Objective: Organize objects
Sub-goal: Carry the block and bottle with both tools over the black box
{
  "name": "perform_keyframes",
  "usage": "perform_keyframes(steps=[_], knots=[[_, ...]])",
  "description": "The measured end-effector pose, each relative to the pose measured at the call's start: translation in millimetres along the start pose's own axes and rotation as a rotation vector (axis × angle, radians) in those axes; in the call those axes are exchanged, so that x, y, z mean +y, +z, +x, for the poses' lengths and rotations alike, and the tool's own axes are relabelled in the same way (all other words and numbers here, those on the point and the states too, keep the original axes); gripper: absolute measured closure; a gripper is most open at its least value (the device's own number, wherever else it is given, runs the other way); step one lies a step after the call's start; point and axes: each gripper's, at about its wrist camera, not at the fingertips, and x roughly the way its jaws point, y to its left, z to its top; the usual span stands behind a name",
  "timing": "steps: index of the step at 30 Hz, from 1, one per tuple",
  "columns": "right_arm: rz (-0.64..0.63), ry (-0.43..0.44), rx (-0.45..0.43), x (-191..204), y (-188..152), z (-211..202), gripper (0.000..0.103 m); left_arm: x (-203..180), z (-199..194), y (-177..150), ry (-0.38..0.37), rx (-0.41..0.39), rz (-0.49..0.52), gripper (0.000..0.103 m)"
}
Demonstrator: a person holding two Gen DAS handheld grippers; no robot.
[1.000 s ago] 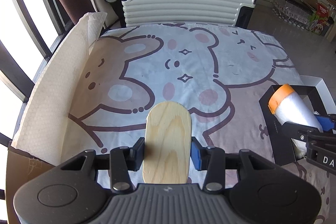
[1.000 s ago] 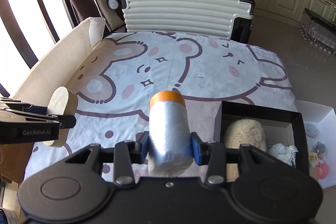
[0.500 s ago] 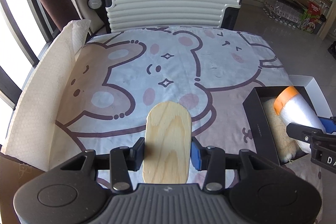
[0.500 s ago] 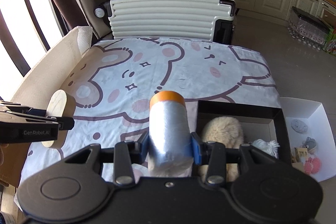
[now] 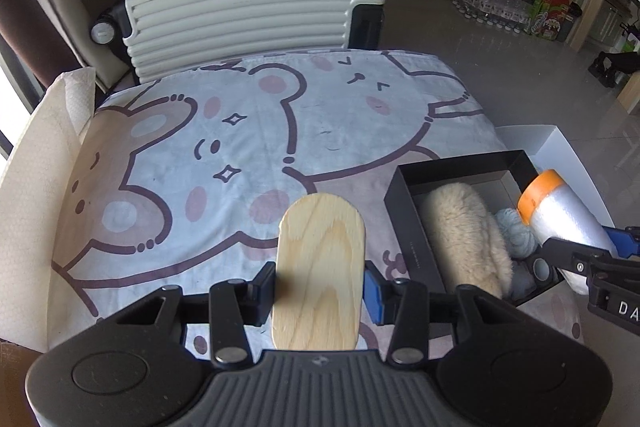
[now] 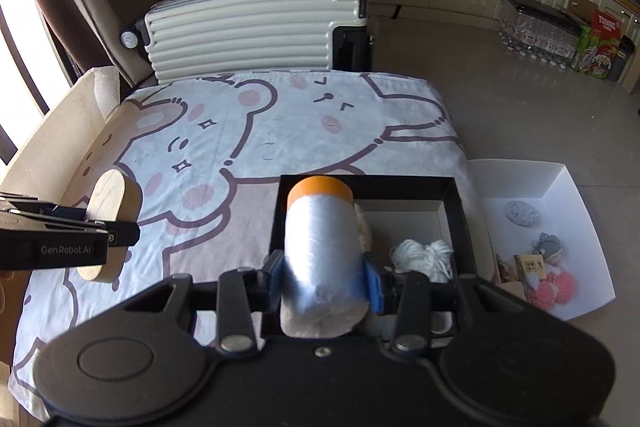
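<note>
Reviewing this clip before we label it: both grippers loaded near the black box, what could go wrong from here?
1. The black box already holds a fluffy cream item and white yarn; the orange-capped roll in the right gripper may not lie flat and could tip out.
2. The left gripper pinches the wooden block only near its lower end; it could pivot or slip.
3. Both grippers sit close; they might collide at the box.

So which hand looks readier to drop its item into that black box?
The right: its gripper holds the orange-capped white roll over the black box, while the left gripper holds its oval wooden board above the cartoon-bear cloth.
</note>
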Motion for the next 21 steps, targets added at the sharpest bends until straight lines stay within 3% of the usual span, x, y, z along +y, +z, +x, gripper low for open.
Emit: perform_keyframes(steps=[21], knots=[[0.11, -0.074, -0.003, -70, -15, 2, 0.061, -69, 17, 18, -0.096, -0.021, 0.068, 0.058]])
